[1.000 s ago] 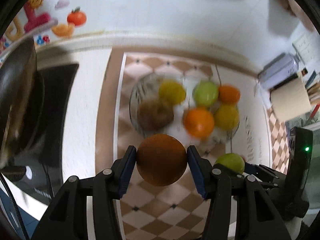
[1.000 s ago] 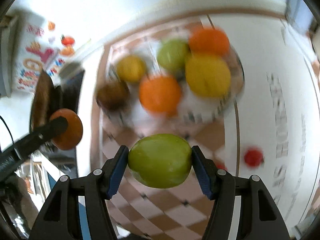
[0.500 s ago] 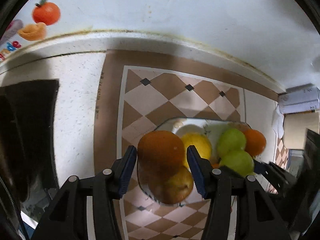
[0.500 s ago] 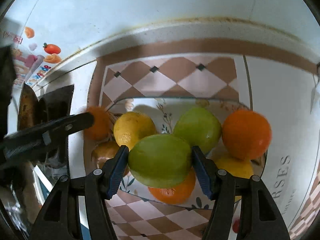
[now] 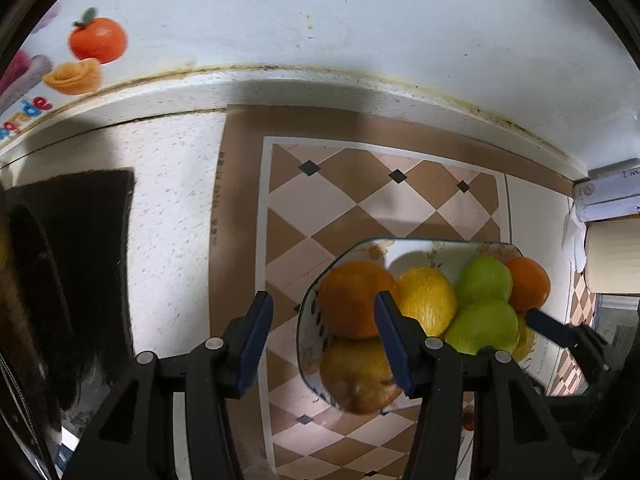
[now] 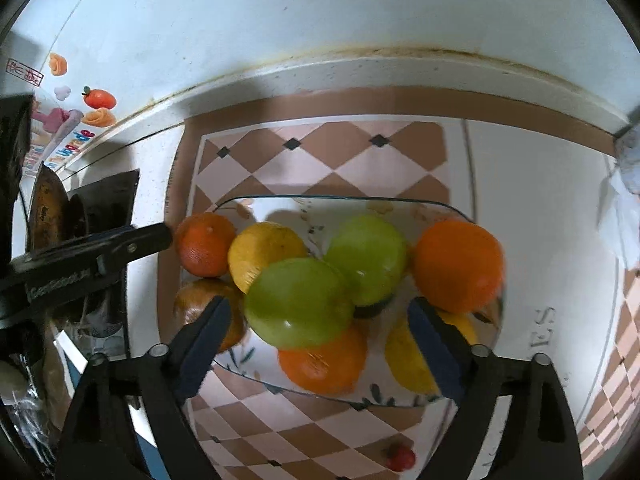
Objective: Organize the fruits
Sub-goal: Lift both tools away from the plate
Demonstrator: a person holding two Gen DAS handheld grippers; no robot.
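Both grippers have swung over the glass plate and are opening: the right gripper frees its green apple onto the pile, the left gripper its orange.

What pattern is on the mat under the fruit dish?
Tan-and-cream diamond checks with small black diamonds on the mat; clearest in the right wrist view.
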